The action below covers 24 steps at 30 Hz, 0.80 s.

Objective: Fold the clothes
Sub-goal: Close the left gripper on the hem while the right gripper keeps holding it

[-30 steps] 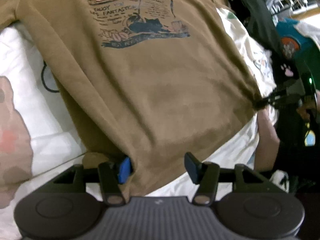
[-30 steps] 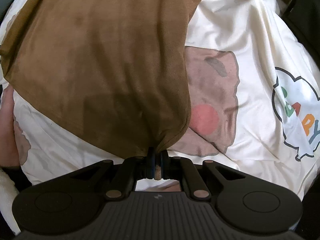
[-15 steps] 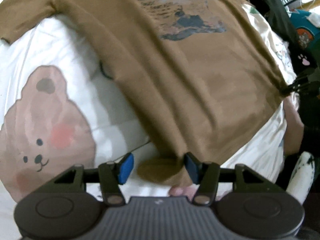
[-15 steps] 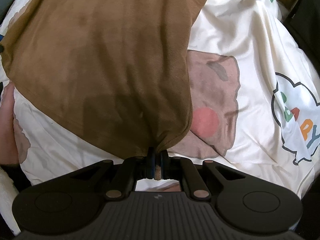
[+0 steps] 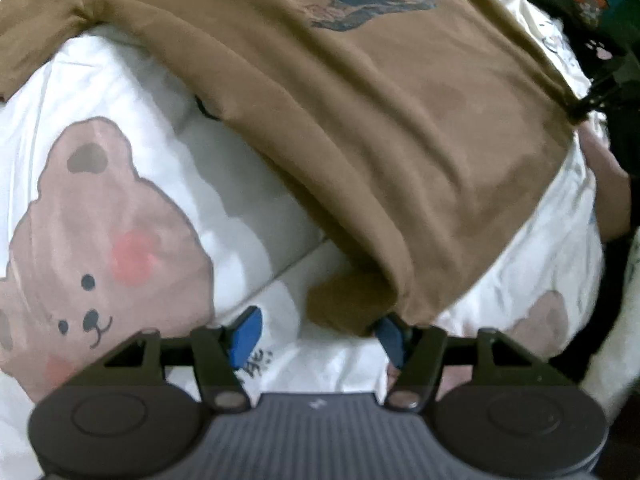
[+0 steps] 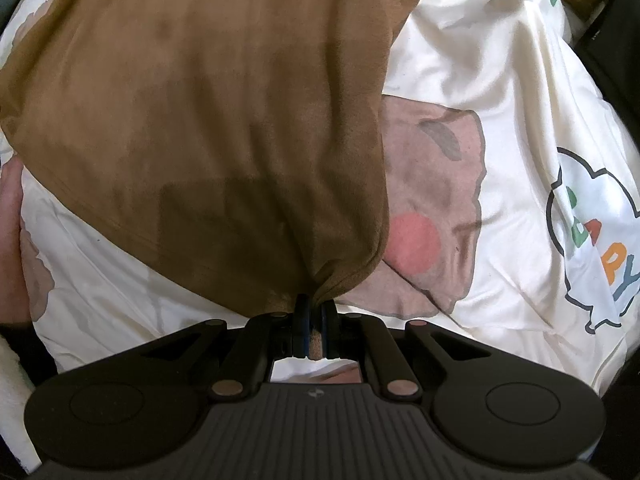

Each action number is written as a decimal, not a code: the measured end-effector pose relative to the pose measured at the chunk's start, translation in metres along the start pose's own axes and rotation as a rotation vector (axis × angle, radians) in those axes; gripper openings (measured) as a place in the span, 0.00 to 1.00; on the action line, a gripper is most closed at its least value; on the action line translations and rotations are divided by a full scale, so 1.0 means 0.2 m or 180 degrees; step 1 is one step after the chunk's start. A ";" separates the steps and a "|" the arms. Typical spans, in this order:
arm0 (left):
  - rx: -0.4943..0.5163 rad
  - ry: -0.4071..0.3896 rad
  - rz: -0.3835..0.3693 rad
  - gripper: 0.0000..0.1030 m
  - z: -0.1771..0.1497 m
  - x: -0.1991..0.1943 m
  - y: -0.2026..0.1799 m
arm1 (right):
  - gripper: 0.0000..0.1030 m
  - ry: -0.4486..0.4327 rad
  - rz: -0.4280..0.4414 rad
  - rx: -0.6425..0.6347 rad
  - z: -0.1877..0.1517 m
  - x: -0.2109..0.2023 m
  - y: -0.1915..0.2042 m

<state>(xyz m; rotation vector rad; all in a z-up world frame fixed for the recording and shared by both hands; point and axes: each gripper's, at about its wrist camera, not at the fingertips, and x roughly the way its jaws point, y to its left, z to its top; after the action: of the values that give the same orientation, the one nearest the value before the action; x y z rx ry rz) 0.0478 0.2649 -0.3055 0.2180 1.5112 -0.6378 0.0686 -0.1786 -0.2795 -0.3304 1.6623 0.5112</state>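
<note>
the shirt (image 5: pixel 400 128) is brown, short-sleeved, with a printed picture and lettering on its chest. it lies spread front-up over a white sheet (image 5: pixel 132 80), 1 sleeve reaching toward the upper left of the left view. its lower hem is gathered and lifted at 2 corners. at the near corner in the left view the cloth folds under itself into a small rumpled flap. soft creases run down the body toward each held corner, and in the right view a dark shadow falls across the lower part of the shirt (image 6: pixel 208 128).

the left gripper (image 5: pixel 320 334) points steeply down at the sheet. its jaws are spread and opening; the near hem corner lies between them, draped against the right blue pad, while the left pad stands clear over bare sheet. the right gripper (image 6: pixel 314 312) points straight down, jaws pressed together on the other bunched hem corner, the cloth puckering into the pinch. in the left view this gripper shows small and dark at the far right edge, pulling the hem taut there. a bare forearm (image 5: pixel 612 196) shows just below it.

the sheet is printed with bears (image 5: pixel 96 248) with pink cheeks, and a cloud shape (image 6: pixel 592 240) with coloured letters. it is wrinkled and soft. dark clothes (image 5: pixel 592 4) with a teal patch lie heaped at the upper right of the left view.
</note>
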 end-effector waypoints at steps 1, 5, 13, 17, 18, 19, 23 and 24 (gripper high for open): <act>0.0058 -0.0061 0.0027 0.60 0.01 0.01 -0.03 | 0.05 0.0003 -0.0007 -0.0011 0.01 -0.01 0.00; 0.0230 -0.0123 0.0090 0.59 0.04 0.06 -0.12 | 0.05 -0.0007 -0.0019 -0.0040 0.03 -0.03 0.01; 0.0517 -0.0113 0.0100 0.46 0.08 0.09 -0.25 | 0.05 -0.0013 -0.0015 -0.0040 0.05 -0.07 0.00; 0.0457 -0.0071 -0.0020 0.34 0.08 0.07 -0.24 | 0.05 -0.0019 -0.0002 -0.0029 0.06 -0.09 -0.01; 0.0434 -0.0050 -0.0085 0.34 0.08 0.06 -0.24 | 0.05 -0.0024 0.0003 -0.0029 0.07 -0.10 -0.01; 0.0431 -0.0013 -0.0190 0.35 0.08 0.04 -0.24 | 0.05 -0.0029 0.0006 -0.0031 0.07 -0.11 -0.01; 0.0462 -0.0024 -0.0334 0.43 0.06 -0.04 -0.21 | 0.05 -0.0052 0.0023 -0.0033 0.08 -0.14 -0.01; 0.0452 -0.0041 -0.0321 0.43 0.05 -0.06 -0.19 | 0.05 -0.0054 0.0025 -0.0031 0.09 -0.14 -0.02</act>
<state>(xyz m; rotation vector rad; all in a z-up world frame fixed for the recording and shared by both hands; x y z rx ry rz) 0.0379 0.2304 -0.2841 0.2467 1.4728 -0.8268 0.0893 -0.1748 -0.2534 -0.3260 1.6458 0.5266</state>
